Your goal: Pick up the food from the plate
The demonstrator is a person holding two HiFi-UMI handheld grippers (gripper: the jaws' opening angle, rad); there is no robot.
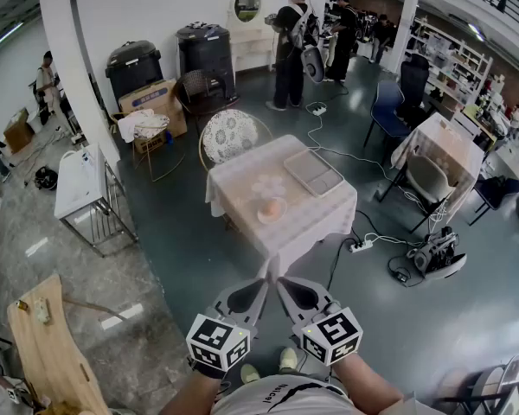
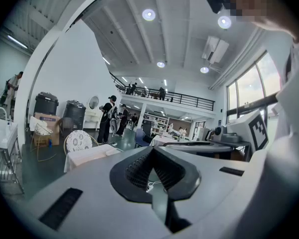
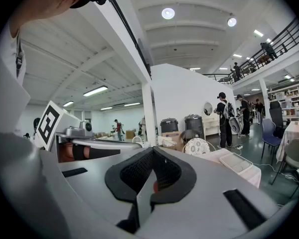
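Note:
A round orange piece of food (image 1: 271,206) lies on a small plate (image 1: 261,218) near the front edge of a table under a white cloth (image 1: 242,199). Both grippers hang low over the floor, well short of that table. My left gripper (image 1: 263,277) and my right gripper (image 1: 280,279) are side by side with their tips almost touching each other. Each is shut with nothing between its jaws. The left gripper (image 2: 152,149) points towards the cloth-covered table (image 2: 87,156). In the right gripper view the right gripper (image 3: 153,150) shows the same table (image 3: 249,173) at the right.
A grey tray (image 1: 313,172) rests on the table's far right. A patterned round-backed chair (image 1: 229,135) stands behind it. Cables and a power strip (image 1: 361,245) lie on the floor to the right, by a black device (image 1: 438,254). A white cart (image 1: 80,182) stands left. People (image 1: 290,46) stand far back.

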